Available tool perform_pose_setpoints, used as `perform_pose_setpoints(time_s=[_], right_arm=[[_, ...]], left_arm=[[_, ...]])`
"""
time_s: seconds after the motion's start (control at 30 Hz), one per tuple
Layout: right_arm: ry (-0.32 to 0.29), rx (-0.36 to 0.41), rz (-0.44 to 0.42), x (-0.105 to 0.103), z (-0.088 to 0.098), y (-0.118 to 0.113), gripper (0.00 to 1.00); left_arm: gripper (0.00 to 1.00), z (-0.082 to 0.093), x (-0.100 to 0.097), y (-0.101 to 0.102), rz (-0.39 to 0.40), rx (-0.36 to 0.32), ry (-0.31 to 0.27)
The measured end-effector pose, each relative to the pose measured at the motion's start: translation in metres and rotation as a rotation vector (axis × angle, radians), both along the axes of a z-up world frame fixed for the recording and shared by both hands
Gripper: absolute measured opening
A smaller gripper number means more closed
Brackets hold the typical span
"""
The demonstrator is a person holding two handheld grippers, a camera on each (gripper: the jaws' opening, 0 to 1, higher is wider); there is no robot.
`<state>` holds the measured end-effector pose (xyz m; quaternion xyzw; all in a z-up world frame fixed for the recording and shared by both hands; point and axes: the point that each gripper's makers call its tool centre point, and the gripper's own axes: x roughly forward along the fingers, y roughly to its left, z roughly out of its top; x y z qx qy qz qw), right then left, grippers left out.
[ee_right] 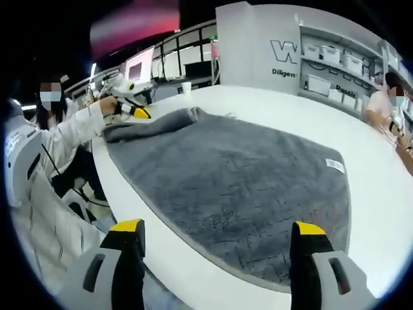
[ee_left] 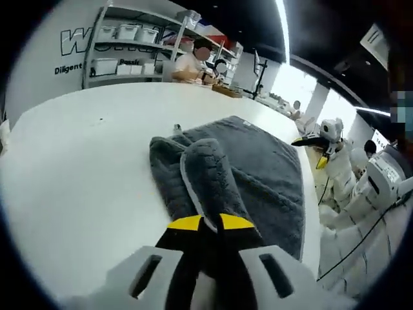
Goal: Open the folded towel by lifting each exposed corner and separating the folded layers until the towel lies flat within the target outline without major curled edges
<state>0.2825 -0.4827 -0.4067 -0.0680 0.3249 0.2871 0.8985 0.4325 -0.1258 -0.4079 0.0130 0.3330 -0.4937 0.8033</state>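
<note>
A grey towel [ee_left: 264,168] lies spread on the white table [ee_left: 77,168]. One strip of it is pulled up into a fold [ee_left: 206,171] that runs into my left gripper [ee_left: 211,223], which is shut on it. In the right gripper view the towel [ee_right: 239,168] lies mostly flat, with a white label [ee_right: 335,165] near its right edge. My right gripper [ee_right: 217,227] is open wide, just off the towel's near edge, with nothing between its fingers. At the towel's far left corner the left gripper [ee_right: 132,108] pinches bunched cloth. The right gripper [ee_left: 311,141] sits past the towel's right edge.
The table edge [ee_right: 129,194] runs close along the towel's left side. A paper cup [ee_right: 186,87] stands at the far end. Shelves with white boxes [ee_left: 129,39] line the back wall, and a person [ee_left: 190,64] sits beyond the table.
</note>
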Motion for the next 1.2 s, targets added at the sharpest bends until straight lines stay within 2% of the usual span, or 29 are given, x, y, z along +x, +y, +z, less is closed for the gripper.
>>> perform_pose_setpoints(time_s=[0.1, 0.23, 0.37, 0.5, 0.63, 0.83, 0.93, 1.2], right_arm=[[0.002, 0.004, 0.000, 0.000, -0.001, 0.001, 0.92], [0.007, 0.004, -0.002, -0.001, -0.001, 0.001, 0.92], [0.009, 0.002, 0.002, -0.001, -0.002, 0.001, 0.92], [0.007, -0.001, 0.002, 0.000, -0.001, 0.000, 0.92], [0.008, -0.005, 0.003, 0.000, -0.001, 0.000, 0.92], [0.013, -0.007, 0.000, -0.001, -0.002, -0.001, 0.91], [0.014, -0.006, -0.003, -0.001, -0.002, -0.003, 0.91], [0.012, -0.007, 0.000, 0.000, -0.001, -0.003, 0.91]], left_arm=[[0.13, -0.013, -0.010, -0.001, -0.021, 0.012, 0.057], [0.11, -0.014, -0.011, -0.002, -0.005, -0.015, 0.092], [0.07, -0.016, -0.016, -0.004, -0.008, -0.020, 0.132], [0.07, -0.020, -0.019, -0.006, -0.008, -0.015, 0.170], [0.03, -0.026, -0.016, -0.003, -0.003, 0.054, 0.148], [0.02, -0.026, -0.018, -0.003, -0.025, 0.064, 0.129], [0.01, -0.022, -0.021, -0.003, -0.040, 0.079, 0.091], [0.01, -0.009, -0.015, 0.007, 0.001, 0.099, 0.037]])
